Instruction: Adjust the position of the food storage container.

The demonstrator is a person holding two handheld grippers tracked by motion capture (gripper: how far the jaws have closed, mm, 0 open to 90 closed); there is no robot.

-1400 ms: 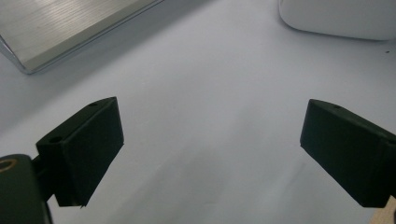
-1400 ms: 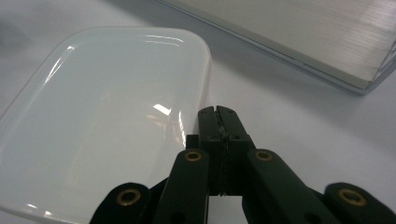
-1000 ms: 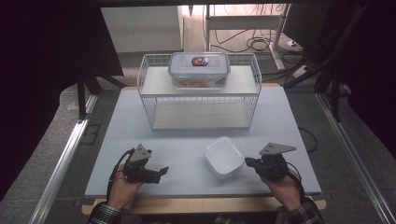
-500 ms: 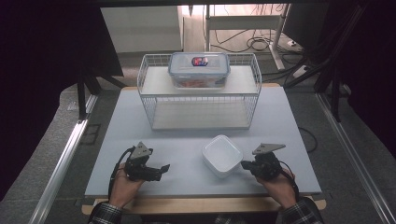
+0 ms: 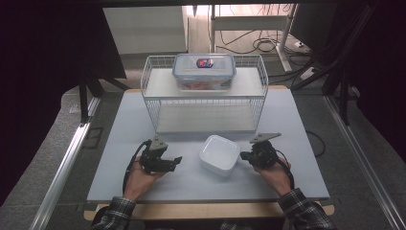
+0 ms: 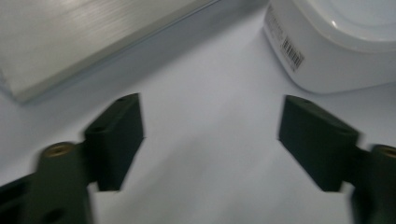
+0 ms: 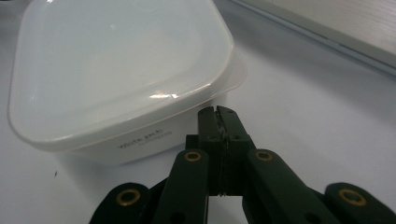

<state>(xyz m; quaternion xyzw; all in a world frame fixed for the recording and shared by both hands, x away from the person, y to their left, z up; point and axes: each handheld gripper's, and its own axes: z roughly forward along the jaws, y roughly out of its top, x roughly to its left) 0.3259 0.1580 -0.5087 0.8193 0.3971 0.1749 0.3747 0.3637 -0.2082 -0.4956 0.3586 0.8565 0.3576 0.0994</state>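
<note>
A white square lidded container (image 5: pixel 219 154) sits on the pale table (image 5: pixel 134 124), near the front. My left gripper (image 5: pixel 178 161) lies to its left and points at it. Its jaws have just been closing and still stand apart, with nothing but bare table between them (image 6: pixel 210 135). The container's corner with a barcode label (image 6: pixel 327 51) shows ahead on the right. My right gripper (image 5: pixel 243 155) comes in from the container's right. Its jaws are shut with nothing in them (image 7: pixel 218 112), their tips right at the container's lid rim (image 7: pixel 116 70). I cannot tell whether they touch it.
A white wire rack (image 5: pixel 206 103) stands at the back middle of the table. On its top shelf rests a clear lidded box (image 5: pixel 204 71) with a blue rim. The rack's lower board (image 6: pixel 84 37) lies close ahead of the left gripper. Bare table stretches left and right.
Both hands have moved inward and slightly forward toward the white container. The left gripper's jaws stand closer together than before.
</note>
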